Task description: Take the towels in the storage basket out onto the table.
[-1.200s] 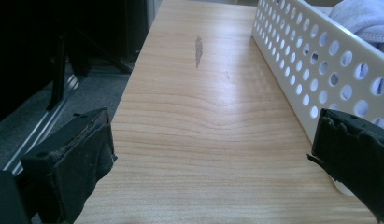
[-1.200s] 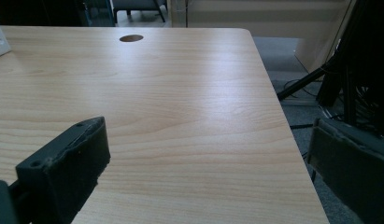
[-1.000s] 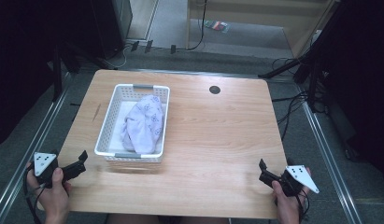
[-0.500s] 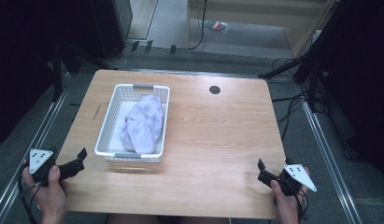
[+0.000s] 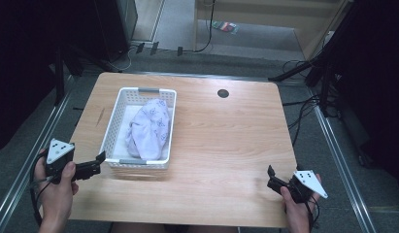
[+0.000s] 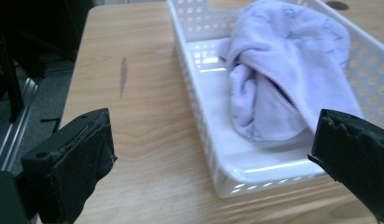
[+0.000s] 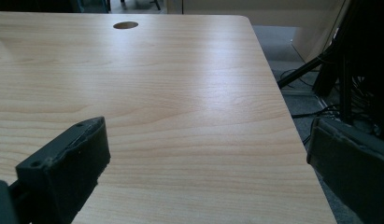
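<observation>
Fingers of the left gripper (image 6: pixel 213 154) spread wide, aimed at cloth (image 6: pixel 283 79) in basket (image 6: pixel 255 168); right gripper (image 7: pixel 208 168) likewise spread, idle over bare surface (image 7: pixel 180 93).

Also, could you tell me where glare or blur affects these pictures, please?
High view: dark surroundings, soft detail, the table evenly lit. Left gripper view: bright glare on the white basket floor and front rim, its near jaws soft. Right gripper view: a broad pale sheen across the tabletop, its near jaws blurred.

A white perforated basket (image 5: pixel 114 127) sits on the wooden counter (image 5: pixel 226 141), holding a crumpled lilac cloth (image 5: pixel 149 127). A round cable hole (image 5: pixel 223 93) lies near the counter's far edge.
</observation>
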